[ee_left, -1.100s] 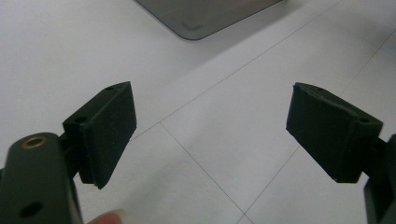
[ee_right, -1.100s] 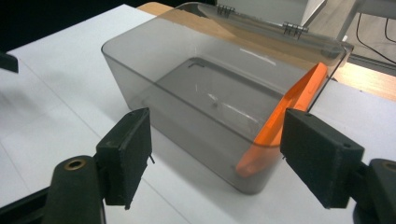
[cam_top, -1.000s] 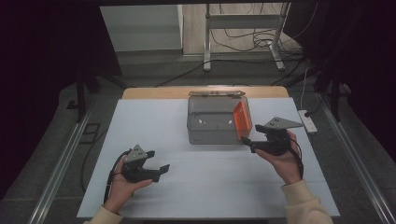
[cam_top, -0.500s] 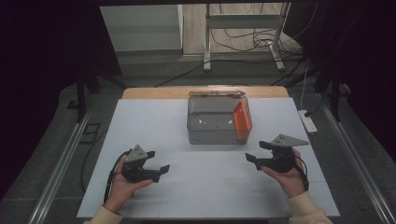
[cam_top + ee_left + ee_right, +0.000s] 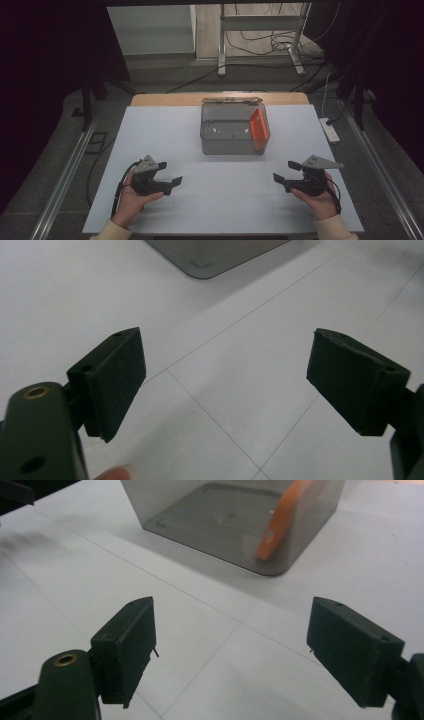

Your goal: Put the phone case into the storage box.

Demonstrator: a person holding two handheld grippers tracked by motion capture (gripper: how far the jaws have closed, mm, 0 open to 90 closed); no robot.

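A smoky transparent box stands at the table's middle back, with an orange flat piece leaning inside against its right wall. The box and the orange piece also lie ahead in the right gripper view. My left gripper rests low at the front left, jaws open and empty; its view has the jaws wide apart over bare table, with a box corner at the top. My right gripper is at the front right, open and empty, clear of the box.
The white table top has thin seam lines. A wooden strip edges its far side. A white power strip lies off the right edge. Metal rails run along both sides, and a stand with cables sits behind.
My right gripper has drawn back from beside the box's right side toward the front right and sunk closer to the table. The left gripper has stayed put.
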